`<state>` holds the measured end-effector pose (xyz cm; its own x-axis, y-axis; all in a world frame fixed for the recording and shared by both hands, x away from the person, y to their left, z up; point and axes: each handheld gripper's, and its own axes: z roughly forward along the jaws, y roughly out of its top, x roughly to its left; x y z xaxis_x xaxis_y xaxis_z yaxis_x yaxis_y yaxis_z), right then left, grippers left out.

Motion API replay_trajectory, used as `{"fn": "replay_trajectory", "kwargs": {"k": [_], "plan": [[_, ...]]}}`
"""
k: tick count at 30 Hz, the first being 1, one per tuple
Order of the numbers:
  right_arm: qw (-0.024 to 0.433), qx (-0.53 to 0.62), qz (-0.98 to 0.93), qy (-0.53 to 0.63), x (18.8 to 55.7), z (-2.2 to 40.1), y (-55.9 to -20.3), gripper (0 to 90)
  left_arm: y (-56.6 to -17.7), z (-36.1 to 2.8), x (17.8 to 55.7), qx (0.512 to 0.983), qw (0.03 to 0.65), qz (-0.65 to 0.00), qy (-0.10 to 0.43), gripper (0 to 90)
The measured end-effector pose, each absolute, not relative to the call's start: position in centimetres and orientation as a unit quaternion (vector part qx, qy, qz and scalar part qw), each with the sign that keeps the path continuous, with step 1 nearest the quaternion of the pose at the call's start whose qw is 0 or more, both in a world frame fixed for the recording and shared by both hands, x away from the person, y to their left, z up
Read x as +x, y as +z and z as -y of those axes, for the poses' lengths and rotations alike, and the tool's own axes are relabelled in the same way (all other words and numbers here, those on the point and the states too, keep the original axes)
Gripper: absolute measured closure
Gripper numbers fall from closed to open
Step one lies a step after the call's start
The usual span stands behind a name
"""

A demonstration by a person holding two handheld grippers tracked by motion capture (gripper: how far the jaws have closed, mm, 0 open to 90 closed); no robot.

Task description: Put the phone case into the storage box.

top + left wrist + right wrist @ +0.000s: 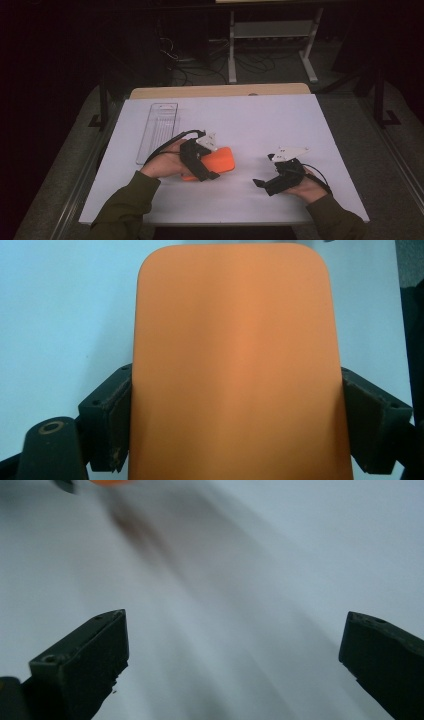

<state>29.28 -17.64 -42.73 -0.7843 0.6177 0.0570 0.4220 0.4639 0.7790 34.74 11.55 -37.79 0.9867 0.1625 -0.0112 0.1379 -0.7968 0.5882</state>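
High view: the left gripper (210, 167) is clamped on the orange case (222, 161) on the white table (280, 120), its hand hiding the case's near end. Right gripper (260, 182) jaws stand wide and empty, apart from the case; right gripper view is blurred.

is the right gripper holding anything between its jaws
No, in the right gripper view the right gripper has its jaws standing wide apart with just the bare white table between them.
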Motion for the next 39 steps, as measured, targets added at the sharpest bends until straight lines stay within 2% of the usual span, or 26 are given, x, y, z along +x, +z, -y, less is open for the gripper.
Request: {"fn": "replay_trajectory", "kwargs": {"k": [11,17,39], "plan": [[0.168,0.392,-0.809,0.404,28.1,18.6,-43.7,0.0,-37.2,-12.7,35.5,0.937,0.326,-0.119,0.037,15.2],[0.168,0.424,-0.796,0.399,27.8,19.1,-44.2,0.0,-36.7,-13.4,36.0,0.931,0.333,-0.141,0.052,15.2],[0.168,0.425,-0.796,0.396,28.0,19.2,-44.4,0.0,-34.7,-17.4,38.9,0.887,0.372,-0.248,0.12,15.2]]}}
